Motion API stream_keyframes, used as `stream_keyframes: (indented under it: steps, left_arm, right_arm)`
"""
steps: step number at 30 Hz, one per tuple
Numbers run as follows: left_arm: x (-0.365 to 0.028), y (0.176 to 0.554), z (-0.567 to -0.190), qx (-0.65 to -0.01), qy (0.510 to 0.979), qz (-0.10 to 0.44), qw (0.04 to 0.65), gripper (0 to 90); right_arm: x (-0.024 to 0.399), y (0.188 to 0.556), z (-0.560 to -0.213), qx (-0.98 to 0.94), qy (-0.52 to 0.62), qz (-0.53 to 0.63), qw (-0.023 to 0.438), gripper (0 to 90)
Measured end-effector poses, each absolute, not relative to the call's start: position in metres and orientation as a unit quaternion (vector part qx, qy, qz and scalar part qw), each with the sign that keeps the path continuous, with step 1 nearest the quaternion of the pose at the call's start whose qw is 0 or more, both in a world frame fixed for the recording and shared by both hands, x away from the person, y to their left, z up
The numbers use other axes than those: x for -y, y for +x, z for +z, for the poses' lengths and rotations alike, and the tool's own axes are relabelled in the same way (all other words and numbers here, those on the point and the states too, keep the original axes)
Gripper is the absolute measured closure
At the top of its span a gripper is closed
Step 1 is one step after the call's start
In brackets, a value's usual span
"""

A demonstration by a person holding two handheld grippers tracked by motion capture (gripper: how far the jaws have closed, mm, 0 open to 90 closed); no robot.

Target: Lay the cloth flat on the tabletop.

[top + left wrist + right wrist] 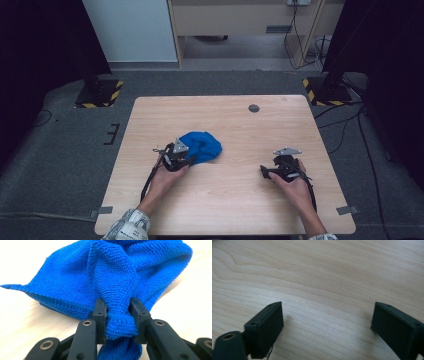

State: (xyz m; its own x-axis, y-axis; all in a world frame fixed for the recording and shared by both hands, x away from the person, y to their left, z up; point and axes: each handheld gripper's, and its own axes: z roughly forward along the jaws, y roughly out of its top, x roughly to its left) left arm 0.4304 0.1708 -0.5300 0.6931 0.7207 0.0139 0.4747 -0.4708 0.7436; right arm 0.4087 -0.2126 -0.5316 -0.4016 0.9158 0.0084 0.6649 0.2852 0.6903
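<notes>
1. Forearms come in from the near edge of the pale wooden table in the high view, one sleeve patterned in a light check, each hand wrapped round a black two-jaw gripper.
2. At the person's right, the right gripper rests low over bare wood, well apart from the cloth. Its own view shows the two black pads standing wide — nothing but wood grain lies between them.
3. At the person's left, the left gripper sits at the near left edge of the crumpled blue microfibre cloth.
4. In the left gripper view, the left gripper's jaws are pinched on a bunched fold of that cloth; the pads press the fabric from both sides, and a rolled hem bulges out between them.
5. Beyond the pinch, the cloth spreads out on the tabletop in a loose heap, one flat corner trailing off to the left in that view.
6. Farther back, near the table's far edge, sits a small round grey grommet.
7. Past the table lies grey carpet — with black stands on yellow-and-black striped bases at either side.
</notes>
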Motion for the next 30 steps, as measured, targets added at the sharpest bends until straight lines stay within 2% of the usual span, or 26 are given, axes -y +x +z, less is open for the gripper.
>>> stream_keyframes:
  steps: [11,18,23,24,26,30]
  left_arm:
    - [-0.142,0.394,-0.531,-0.315,0.854,0.136,0.393,69.1]
    - [-0.131,0.377,-0.532,-0.300,0.856,0.130,0.400,68.2]
    - [-0.122,0.373,-0.533,-0.306,0.852,0.133,0.404,63.6]
    - [-0.120,0.373,-0.533,-0.305,0.853,0.131,0.403,59.9]
    - [-0.119,0.370,-0.530,-0.306,0.851,0.128,0.406,46.5]
    - [-0.125,0.364,-0.517,-0.310,0.835,0.136,0.434,38.6]
  right_arm:
    - [0.184,0.417,-0.509,-0.783,0.452,0.369,0.215,48.1]
    - [0.161,0.425,-0.501,-0.797,0.415,0.399,0.181,65.0]
    - [0.148,0.425,-0.500,-0.807,0.399,0.405,0.157,65.9]
    - [0.147,0.425,-0.500,-0.807,0.398,0.406,0.156,64.5]
    - [0.145,0.424,-0.499,-0.810,0.395,0.405,0.154,60.6]
    - [0.143,0.423,-0.498,-0.811,0.395,0.403,0.158,53.6]
